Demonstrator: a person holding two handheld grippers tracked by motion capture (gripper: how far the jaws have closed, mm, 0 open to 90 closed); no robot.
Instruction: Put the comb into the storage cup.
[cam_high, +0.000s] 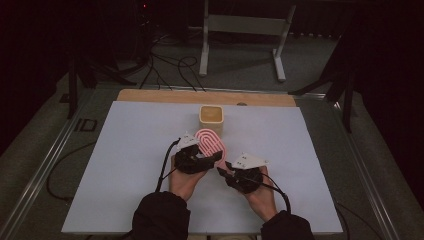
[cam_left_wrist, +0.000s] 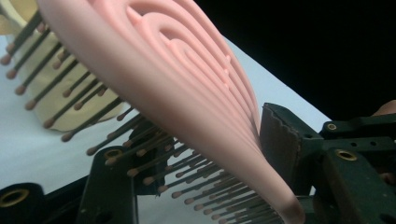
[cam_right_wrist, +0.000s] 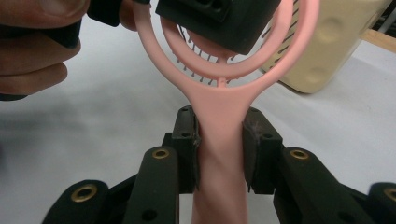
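Observation:
A pink hairbrush (cam_high: 210, 141) with a looped open head and dark bristles is held just above the white table cover between both grippers. My right gripper (cam_high: 223, 167) is shut on its handle (cam_right_wrist: 219, 140), one pad against each side. My left gripper (cam_high: 212, 156) is shut across the brush head (cam_left_wrist: 187, 79): one jaw presses the smooth pink back and the other meets the bristles (cam_left_wrist: 154, 172). In the right gripper view a black jaw of the left gripper covers the top of the head. A cream square container (cam_high: 211, 116) stands open right behind the brush.
The white cover (cam_high: 125, 165) spreads wide on both sides of the hands. A wooden table edge (cam_high: 200, 96) runs along the back. Beyond it on the floor are cables (cam_high: 170, 70) and a white metal stand (cam_high: 240, 30). The surroundings are dark.

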